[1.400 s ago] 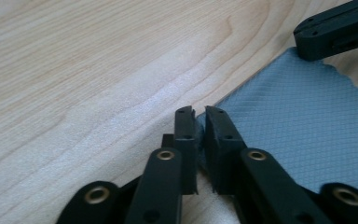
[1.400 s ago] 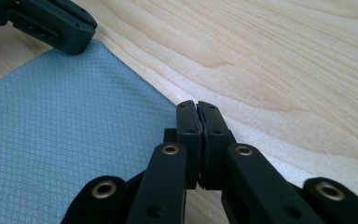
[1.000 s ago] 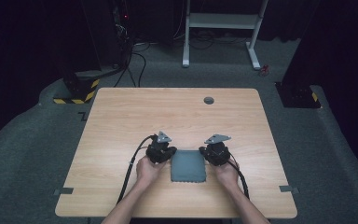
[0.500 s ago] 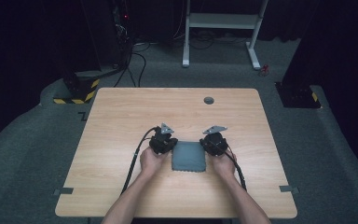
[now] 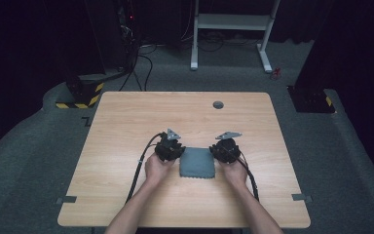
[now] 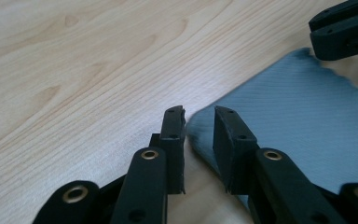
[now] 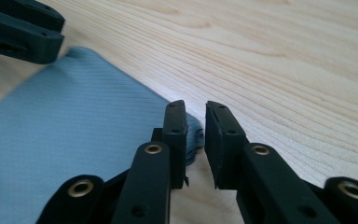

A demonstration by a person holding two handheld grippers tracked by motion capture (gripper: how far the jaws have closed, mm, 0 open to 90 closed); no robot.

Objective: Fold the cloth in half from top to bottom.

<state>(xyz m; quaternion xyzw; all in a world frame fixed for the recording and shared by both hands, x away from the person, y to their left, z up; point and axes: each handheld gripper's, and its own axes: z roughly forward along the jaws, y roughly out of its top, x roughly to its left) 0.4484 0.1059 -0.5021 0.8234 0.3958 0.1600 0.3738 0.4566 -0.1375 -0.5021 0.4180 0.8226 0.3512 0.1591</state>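
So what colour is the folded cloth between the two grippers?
Blue-grey folded cloth with a fine ribbed weave, clearest in the left gripper view.

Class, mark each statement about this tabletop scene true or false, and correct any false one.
1. A folded grey cloth lies on the wooden table. True.
2. The left hand-held gripper is clamped shut on the cloth. False: its jaws have just been opening, a gap shows between them, and the cloth's corner lies at that gap.
3. The right hand-held gripper is at the cloth's opposite edge. True.
4. The cloth hangs in the air between the two hand-held grippers. False: it rests flat on the table.
5. A small dark round grommet sits near the table's far edge. True.
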